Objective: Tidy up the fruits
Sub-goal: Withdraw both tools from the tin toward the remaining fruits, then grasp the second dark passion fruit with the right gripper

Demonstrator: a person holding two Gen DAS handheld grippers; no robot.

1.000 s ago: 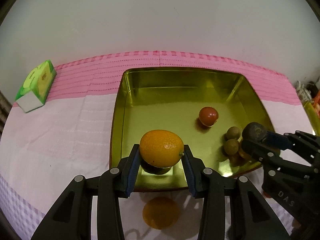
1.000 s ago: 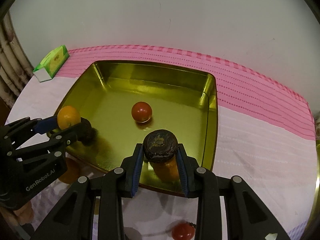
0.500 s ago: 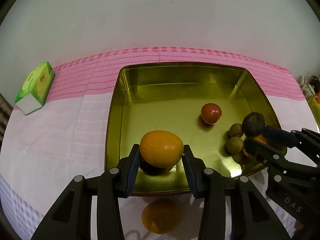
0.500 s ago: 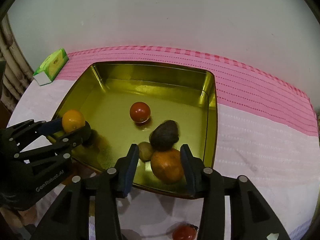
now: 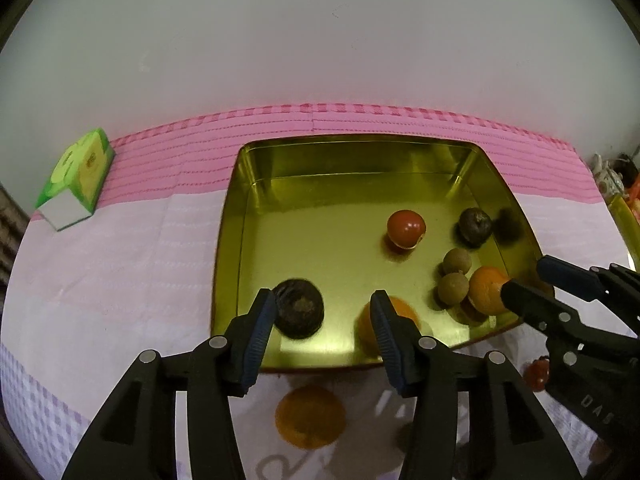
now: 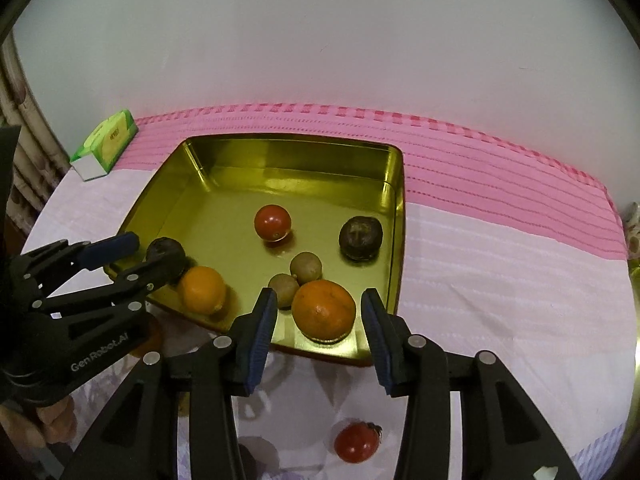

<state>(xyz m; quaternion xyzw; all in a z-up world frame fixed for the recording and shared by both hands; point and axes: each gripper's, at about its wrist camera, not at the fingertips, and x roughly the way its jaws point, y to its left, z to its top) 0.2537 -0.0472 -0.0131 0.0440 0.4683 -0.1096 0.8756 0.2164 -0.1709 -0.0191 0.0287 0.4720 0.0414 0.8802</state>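
Note:
A gold tray (image 5: 244, 208) (image 6: 396, 216) holds several fruits. In the left wrist view my left gripper (image 5: 323, 328) is open over the tray's near edge, with a dark fruit (image 5: 298, 308) by its left finger and a small orange (image 5: 394, 312) behind its right finger. A red tomato (image 5: 405, 229), a second dark fruit (image 5: 475, 226) and two brown fruits (image 5: 452, 288) lie further right. My right gripper (image 6: 318, 330) is open around a large orange (image 6: 323, 310) in the tray's near corner, not touching it.
A green box (image 5: 76, 184) lies at the back left on the pink and white cloth. An orange (image 5: 310, 416) and a tomato (image 6: 356, 442) lie on the cloth in front of the tray. The wall runs behind the table.
My left gripper opened and the small orange dropped into the tray. My right gripper let go of the dark fruit, which now rests near the tray's right wall. Both grippers are empty.

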